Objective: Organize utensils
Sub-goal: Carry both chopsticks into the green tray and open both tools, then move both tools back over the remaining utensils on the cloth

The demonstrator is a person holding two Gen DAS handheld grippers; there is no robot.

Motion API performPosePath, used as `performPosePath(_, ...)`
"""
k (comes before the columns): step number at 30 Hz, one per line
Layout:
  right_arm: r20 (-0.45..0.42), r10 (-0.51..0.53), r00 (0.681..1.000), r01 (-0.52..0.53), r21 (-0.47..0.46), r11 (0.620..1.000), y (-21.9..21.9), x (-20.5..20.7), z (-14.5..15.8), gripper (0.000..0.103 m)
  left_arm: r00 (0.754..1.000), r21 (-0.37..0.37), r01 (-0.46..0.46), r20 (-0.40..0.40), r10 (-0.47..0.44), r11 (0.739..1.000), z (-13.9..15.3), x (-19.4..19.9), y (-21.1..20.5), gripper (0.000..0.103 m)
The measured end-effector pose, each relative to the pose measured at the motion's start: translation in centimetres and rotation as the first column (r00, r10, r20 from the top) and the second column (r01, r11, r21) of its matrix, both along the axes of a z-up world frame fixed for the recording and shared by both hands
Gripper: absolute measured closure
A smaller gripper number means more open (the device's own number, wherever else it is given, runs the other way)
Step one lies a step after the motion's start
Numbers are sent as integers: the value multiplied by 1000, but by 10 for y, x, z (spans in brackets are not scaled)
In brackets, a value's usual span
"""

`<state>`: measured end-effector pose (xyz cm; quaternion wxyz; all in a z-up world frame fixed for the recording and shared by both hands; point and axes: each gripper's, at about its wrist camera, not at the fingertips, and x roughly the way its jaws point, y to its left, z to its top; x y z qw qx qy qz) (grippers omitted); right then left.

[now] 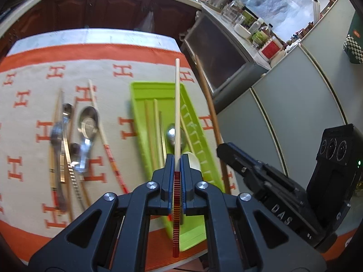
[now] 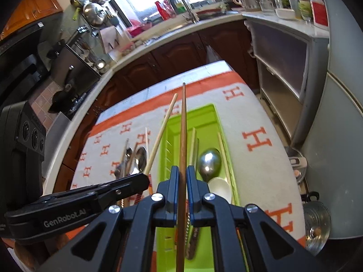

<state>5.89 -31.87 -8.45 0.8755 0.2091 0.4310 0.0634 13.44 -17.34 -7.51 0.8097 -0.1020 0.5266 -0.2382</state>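
Observation:
My left gripper (image 1: 177, 158) is shut on a pale chopstick (image 1: 177, 104) with a red-striped end, held above the green tray (image 1: 140, 104). My right gripper (image 2: 182, 172) is shut on a brown chopstick (image 2: 183, 122) that points over the same green tray (image 2: 204, 117). In the tray lie several pale chopsticks (image 1: 149, 131), a metal spoon (image 2: 209, 162) and a white spoon (image 2: 220, 190). On the cloth left of the tray lie metal spoons (image 1: 87, 124), a serrated knife (image 1: 70, 158) and another red-ended chopstick (image 1: 106, 145). The right gripper's body (image 1: 267, 181) shows at the right of the left wrist view, its brown chopstick (image 1: 208, 104) slanting past the tray.
The table carries a white cloth (image 1: 45, 72) with orange H marks and an orange border. Dark wooden cabinets (image 1: 102, 9) stand behind it, a grey shelf unit (image 2: 283, 68) and a fridge (image 1: 295, 104) to the right. A metal pot (image 2: 316, 222) sits low beside the table.

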Motion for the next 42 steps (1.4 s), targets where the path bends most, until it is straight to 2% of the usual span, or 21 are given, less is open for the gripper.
performPosePath(4,-54,7,999,-7,-10,1000,0,-1,-13,96,999,18,-2,-51,3,1000,-21,4,-17,100)
performPosePath(8,-120,2,993,2,32,999,-4,1,-27,93,996,67,-4,-84,9,998,-42,7,-22,100)
performPosePath(11,-135,-18,991,24,47,999,-8,-3,-30,86,995,93,-1,-103,11,996,-52,7,-19,100)
performPosePath(15,-132,-24,991,31,47,998,-6,-7,-27,85,995,109,5,-103,6,994,-52,3,-13,99)
performPosePath(21,-118,-9,993,12,23,1000,8,-17,-20,85,998,123,-19,-57,26,992,-38,-8,10,96)
performPosePath(27,-111,-3,994,2,-5,1000,24,-26,-14,85,998,184,-69,8,69,980,-28,-22,46,96)
performPosePath(34,-85,16,996,-19,-39,999,51,-32,-1,86,989,223,-145,70,132,964,-22,-38,92,96)
performPosePath(42,-81,89,993,-95,-80,992,101,-29,7,86,973,265,-205,163,166,942,-14,-58,133,95)
